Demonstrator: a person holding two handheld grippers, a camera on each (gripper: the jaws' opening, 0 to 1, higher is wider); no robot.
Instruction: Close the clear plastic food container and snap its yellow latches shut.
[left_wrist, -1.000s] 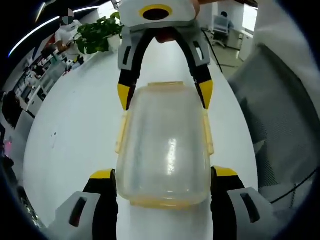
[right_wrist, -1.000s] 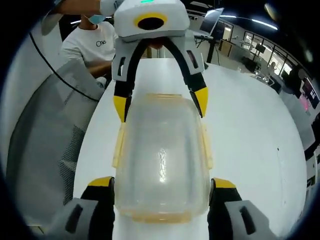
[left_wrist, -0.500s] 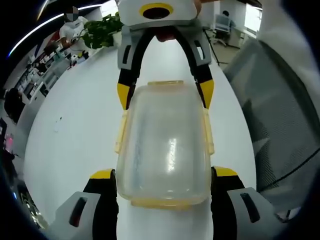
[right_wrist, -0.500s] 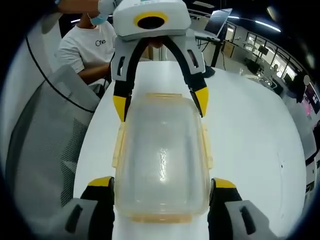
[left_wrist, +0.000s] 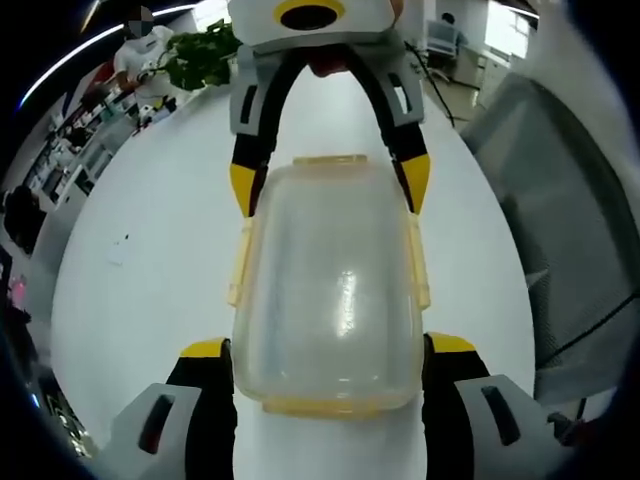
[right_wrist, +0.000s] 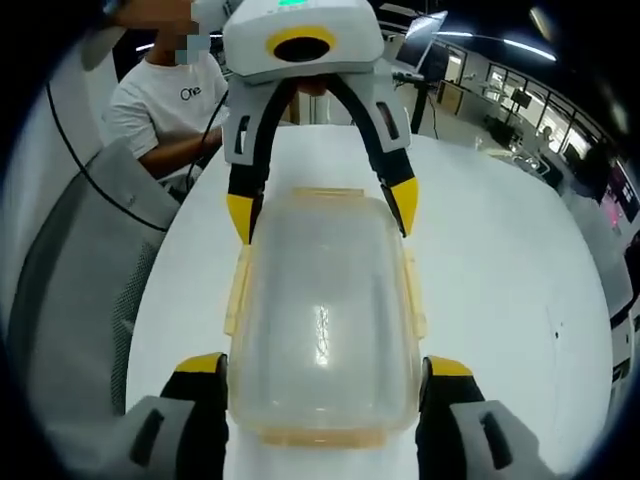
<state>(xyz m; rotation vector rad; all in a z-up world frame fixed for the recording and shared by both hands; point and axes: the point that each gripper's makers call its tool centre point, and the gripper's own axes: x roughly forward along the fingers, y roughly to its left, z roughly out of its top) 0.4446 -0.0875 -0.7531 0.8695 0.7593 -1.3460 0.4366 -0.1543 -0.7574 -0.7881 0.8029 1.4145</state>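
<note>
The clear plastic container (left_wrist: 330, 290) with its lid on lies lengthwise over the white table (left_wrist: 150, 260). Yellow latches (left_wrist: 240, 262) run along its sides and ends; the side ones stick out a little. My left gripper (left_wrist: 327, 347) is shut on the near end, a yellow-tipped jaw against each side. My right gripper (left_wrist: 328, 185) holds the far end the same way. In the right gripper view the container (right_wrist: 322, 320) sits between the right gripper (right_wrist: 325, 365) at the bottom and the left gripper (right_wrist: 322, 205) at the top.
A grey mesh chair (left_wrist: 570, 230) stands beside the table, seen also as the chair (right_wrist: 70, 280) in the right gripper view. A potted plant (left_wrist: 200, 55) is at the table's far end. A seated person in a white shirt (right_wrist: 165, 100) is behind the table, with desks and monitors (right_wrist: 430, 45) beyond.
Both views have shifted a little against the room, so the hands moved. The container stays the same between both pairs of jaws and the latches look unchanged.
</note>
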